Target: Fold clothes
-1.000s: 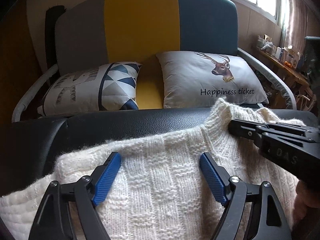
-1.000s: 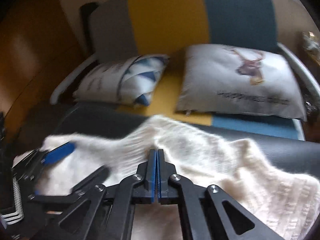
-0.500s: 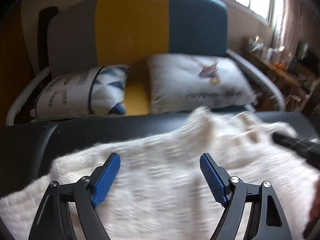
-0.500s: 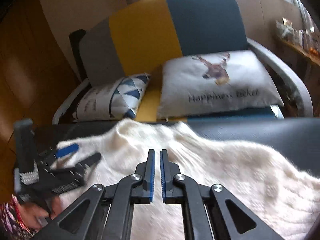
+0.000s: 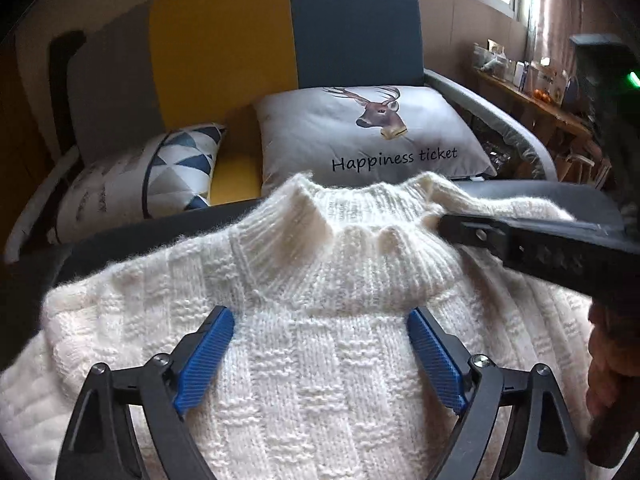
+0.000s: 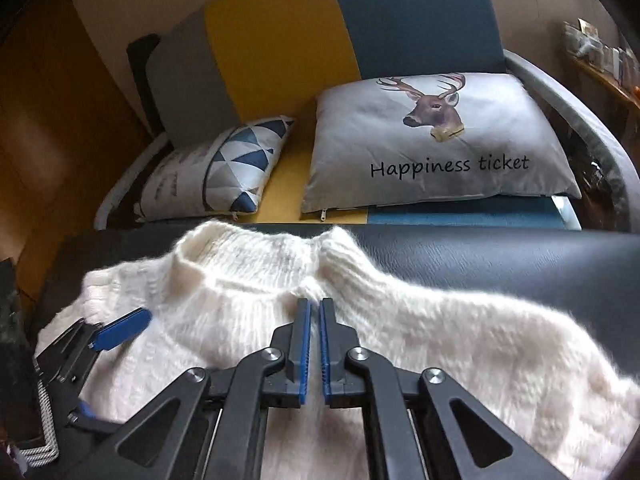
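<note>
A cream knitted sweater [image 5: 328, 380] lies spread on a black padded top [image 6: 500, 256], its ribbed collar [image 5: 352, 216] toward the far edge. My left gripper [image 5: 320, 314] hovers over the chest just below the collar. Its jaws are wide and still opening, and the blue pads [image 5: 208, 344] press on nothing. In the right wrist view the sweater [image 6: 440, 320] runs off to the right as a sleeve, and the left gripper [image 6: 116, 360] shows at the left. My right gripper [image 6: 315, 302] is shut, tips at the collar's right base. It also reaches in from the right [image 5: 442, 224].
Behind the padded top stands a grey, yellow and blue sofa [image 5: 256, 40]. It holds a deer cushion [image 5: 372, 132] and a triangle-patterned cushion [image 5: 160, 176]. A cluttered shelf [image 5: 532, 84] runs along the right wall. A person's hand [image 5: 608, 344] is at the right edge.
Both grippers have slid sideways across the sweater; the collar, earlier off to the right, now sits centred ahead of the left gripper. The left jaws stand slightly wider. The right gripper stays shut.
</note>
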The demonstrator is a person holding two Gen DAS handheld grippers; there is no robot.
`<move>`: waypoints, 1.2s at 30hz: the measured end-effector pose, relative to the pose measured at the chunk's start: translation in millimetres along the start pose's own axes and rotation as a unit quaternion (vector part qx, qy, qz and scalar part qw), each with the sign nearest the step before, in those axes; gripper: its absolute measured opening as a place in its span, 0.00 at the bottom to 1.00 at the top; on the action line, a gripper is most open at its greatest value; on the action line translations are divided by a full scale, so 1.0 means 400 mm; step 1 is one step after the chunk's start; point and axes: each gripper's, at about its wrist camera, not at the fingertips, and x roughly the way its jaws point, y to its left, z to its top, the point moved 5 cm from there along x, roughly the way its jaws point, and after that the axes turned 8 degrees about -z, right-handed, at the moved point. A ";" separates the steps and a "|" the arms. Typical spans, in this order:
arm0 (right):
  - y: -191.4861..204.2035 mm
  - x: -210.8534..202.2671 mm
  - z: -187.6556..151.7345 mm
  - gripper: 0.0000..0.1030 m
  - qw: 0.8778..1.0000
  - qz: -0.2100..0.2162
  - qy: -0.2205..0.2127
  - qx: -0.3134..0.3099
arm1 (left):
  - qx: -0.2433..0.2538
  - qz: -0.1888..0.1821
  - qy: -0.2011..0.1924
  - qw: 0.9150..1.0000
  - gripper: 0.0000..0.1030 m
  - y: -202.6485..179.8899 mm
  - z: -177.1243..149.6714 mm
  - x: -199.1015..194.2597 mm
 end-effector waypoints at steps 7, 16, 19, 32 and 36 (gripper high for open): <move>-0.026 -0.030 -0.013 0.13 0.997 0.043 -0.014 0.064 | -0.008 -0.001 0.001 1.000 0.93 0.007 0.001 0.003; -0.050 -0.227 -0.214 0.15 0.997 -0.073 -0.004 -0.018 | -0.004 0.021 0.035 0.999 0.97 0.022 -0.042 -0.078; -0.058 -0.226 -0.270 0.15 0.995 -0.094 0.016 -0.024 | -0.002 0.036 0.042 0.998 0.97 0.028 -0.102 -0.141; -0.438 -0.495 -0.412 0.23 0.962 -0.070 -0.046 0.260 | -0.021 0.051 0.032 0.998 1.00 0.031 -0.277 -0.245; -0.628 -0.579 -0.467 0.24 0.928 -0.112 -0.065 0.351 | -0.038 0.036 0.034 0.998 1.00 0.040 -0.276 -0.237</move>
